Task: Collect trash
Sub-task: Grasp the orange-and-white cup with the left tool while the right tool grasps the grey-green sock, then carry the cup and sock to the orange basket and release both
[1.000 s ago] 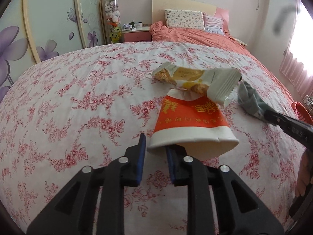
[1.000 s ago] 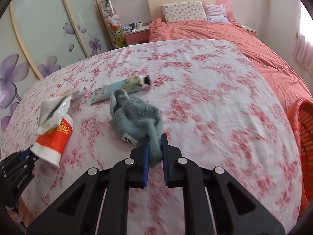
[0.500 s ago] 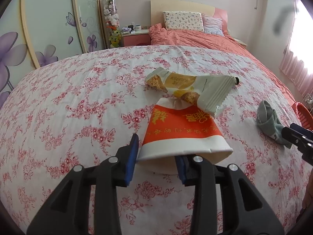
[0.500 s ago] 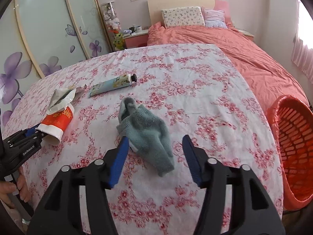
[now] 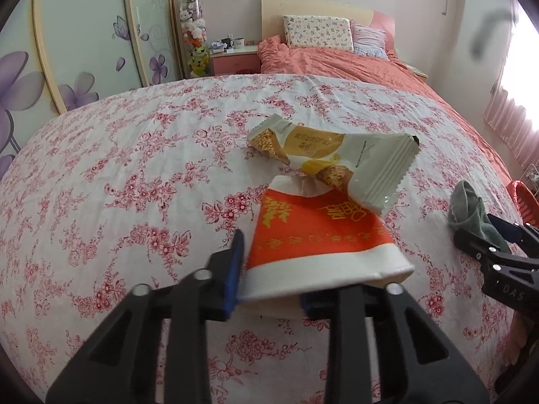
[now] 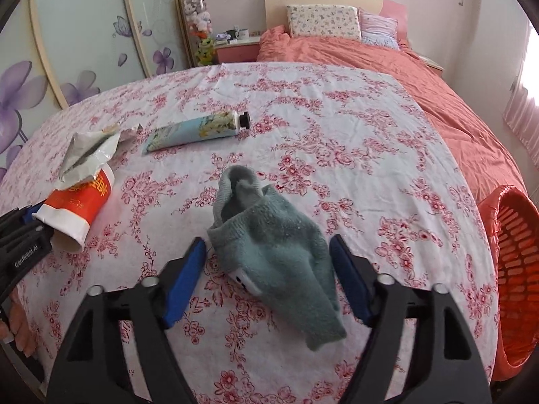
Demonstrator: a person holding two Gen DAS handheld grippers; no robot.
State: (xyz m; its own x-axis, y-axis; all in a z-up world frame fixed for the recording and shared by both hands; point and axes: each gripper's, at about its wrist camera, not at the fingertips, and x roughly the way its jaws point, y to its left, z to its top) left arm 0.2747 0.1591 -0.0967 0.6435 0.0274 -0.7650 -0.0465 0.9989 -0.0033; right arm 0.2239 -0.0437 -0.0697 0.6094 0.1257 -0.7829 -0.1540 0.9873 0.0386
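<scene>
An orange and white paper cup [image 5: 316, 239] lies on its side on the flowered bedspread, with a crumpled snack wrapper [image 5: 333, 158] stuffed in its far end. My left gripper [image 5: 269, 269] is open, its jaws either side of the cup's rim. The cup [image 6: 81, 202] and wrapper [image 6: 89, 155] also show at the left of the right wrist view. My right gripper [image 6: 266, 266] is open, its jaws either side of a grey-green sock [image 6: 276, 252] lying on the bedspread. A hand-cream tube [image 6: 195, 131] lies beyond the sock.
An orange mesh basket [image 6: 512, 269] stands off the bed's right edge. The right gripper [image 5: 498, 249] and sock [image 5: 471, 212] show at the right of the left wrist view. Pillows [image 6: 323, 22] and a pink quilt [image 6: 438, 80] lie at the far end.
Both grippers have opened. The right one let go of the sock, which now lies on the bedspread. The left jaws have spread around the cup's rim.
</scene>
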